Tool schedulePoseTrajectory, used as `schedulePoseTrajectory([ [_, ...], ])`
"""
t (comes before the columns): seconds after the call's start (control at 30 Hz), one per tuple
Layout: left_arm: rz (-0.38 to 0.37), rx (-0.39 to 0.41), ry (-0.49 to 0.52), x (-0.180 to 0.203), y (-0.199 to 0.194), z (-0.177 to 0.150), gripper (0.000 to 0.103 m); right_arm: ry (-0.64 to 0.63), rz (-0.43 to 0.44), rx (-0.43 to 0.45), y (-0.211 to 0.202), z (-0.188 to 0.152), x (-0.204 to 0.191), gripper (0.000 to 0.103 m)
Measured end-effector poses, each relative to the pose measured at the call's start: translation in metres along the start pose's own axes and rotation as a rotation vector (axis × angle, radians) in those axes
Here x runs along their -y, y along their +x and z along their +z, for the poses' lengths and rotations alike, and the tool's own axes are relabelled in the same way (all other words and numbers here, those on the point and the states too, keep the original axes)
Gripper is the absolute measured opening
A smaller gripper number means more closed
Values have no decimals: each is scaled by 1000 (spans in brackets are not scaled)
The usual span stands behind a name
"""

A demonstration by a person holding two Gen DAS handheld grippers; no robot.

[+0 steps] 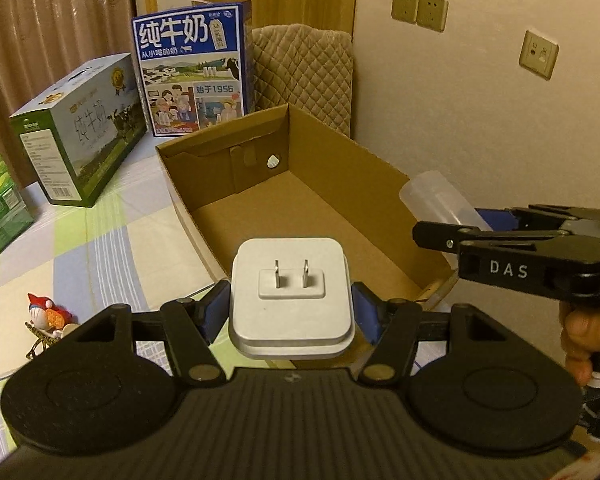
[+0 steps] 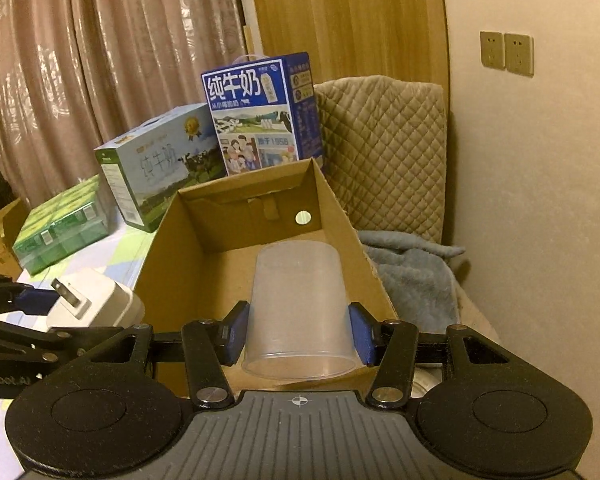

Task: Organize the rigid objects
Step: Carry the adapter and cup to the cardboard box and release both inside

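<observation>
A checked cloth (image 1: 100,232) covers the surface, with curtains (image 2: 80,80) behind and wall sockets (image 1: 419,10) to the right. An open cardboard box (image 1: 340,168) lies in the middle, its floor bare. The left claw (image 1: 291,312) grips a white charger (image 1: 291,300) by its sides, prongs facing away, at the box's near edge. The right claw (image 2: 299,332) clamps a clear plastic cup (image 2: 299,304), rim toward the camera, over the box's near end. Two milk cartons (image 1: 196,68) stand beyond the box, and a small toy (image 1: 48,312) lies at left.
</observation>
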State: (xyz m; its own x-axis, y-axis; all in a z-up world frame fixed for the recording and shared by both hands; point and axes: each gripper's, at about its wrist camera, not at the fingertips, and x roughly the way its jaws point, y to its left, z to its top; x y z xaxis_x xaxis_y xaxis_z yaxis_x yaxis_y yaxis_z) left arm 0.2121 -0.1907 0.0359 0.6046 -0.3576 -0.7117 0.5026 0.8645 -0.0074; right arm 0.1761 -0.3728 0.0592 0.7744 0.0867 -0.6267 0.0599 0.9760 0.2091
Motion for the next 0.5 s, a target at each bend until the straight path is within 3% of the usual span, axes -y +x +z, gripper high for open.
schedulePoseTrajectory([
  [0.5,-23,-4,31,14,24,16,60,38,-13,-17,14,3,16,50],
])
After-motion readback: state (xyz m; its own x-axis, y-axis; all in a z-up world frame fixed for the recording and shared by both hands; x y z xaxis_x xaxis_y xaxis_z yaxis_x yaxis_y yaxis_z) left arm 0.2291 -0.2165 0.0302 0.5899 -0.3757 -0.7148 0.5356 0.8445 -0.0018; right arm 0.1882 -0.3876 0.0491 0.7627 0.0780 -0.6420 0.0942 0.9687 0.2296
